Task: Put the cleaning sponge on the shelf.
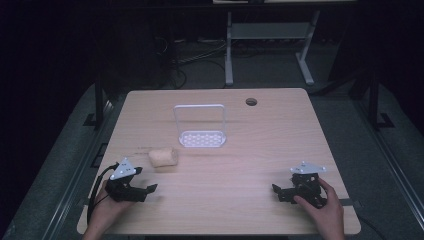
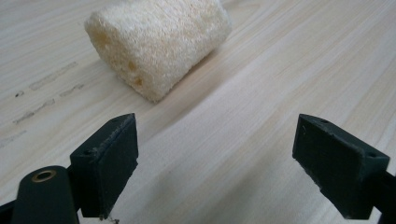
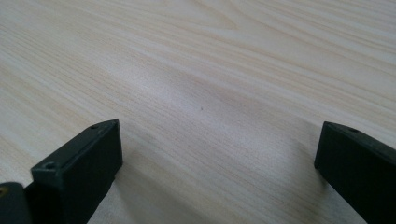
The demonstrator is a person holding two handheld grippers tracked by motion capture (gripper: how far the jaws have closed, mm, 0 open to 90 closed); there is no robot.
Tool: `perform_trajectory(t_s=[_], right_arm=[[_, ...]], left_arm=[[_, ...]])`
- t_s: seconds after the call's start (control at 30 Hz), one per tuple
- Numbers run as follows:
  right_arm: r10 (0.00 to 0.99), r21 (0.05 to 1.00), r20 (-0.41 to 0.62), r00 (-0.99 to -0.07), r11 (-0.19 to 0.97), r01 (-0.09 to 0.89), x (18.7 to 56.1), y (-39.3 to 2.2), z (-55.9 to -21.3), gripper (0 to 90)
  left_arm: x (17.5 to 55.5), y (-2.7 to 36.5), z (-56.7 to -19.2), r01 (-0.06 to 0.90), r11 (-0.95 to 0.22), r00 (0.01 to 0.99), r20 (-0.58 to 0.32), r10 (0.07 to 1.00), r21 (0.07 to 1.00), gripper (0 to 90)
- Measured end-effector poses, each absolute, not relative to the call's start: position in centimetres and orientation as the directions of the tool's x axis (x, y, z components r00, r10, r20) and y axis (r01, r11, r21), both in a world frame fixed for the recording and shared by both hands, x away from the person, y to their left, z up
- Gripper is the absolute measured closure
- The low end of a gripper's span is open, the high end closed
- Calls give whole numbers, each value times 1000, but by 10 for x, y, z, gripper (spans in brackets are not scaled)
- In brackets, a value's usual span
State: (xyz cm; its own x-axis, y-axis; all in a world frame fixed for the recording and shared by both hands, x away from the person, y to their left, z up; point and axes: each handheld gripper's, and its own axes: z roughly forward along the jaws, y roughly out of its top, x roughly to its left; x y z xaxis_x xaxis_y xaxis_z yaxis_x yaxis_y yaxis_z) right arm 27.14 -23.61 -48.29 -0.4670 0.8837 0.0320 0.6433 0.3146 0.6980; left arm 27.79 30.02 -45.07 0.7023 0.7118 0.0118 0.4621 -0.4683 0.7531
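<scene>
A pale loofah sponge chunk (image 1: pixel 163 157) lies on its side on the wooden table (image 1: pixel 260 145), left of centre. In the left gripper view the sponge (image 2: pixel 156 42) rests just beyond the jaws, up and to the left. My left gripper (image 1: pixel 150 190) sits near the front left edge, open and empty, its jaws wide apart (image 2: pixel 215 163). My right gripper (image 1: pixel 278 192) rests near the front right edge, open, with bare wood between its jaws (image 3: pixel 219 172). A white wire rack (image 1: pixel 200 126) with a perforated base stands upright at mid table.
A round cable hole (image 1: pixel 251 102) sits in the table's far right part. Faint pencil-like marks (image 2: pixel 51 91) run on the wood left of the sponge. Beyond the table stand grey desk legs (image 1: pixel 229 55) and cables on a dark floor.
</scene>
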Motion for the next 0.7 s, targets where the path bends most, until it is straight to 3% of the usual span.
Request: perform_trajectory(t_s=[0.7], right_arm=[[883, 698, 30, -468, 317, 643, 272, -236, -483, 7]], left_arm=[[295, 300, -427, 433, -483, 728, 21, 685, 762, 139]])
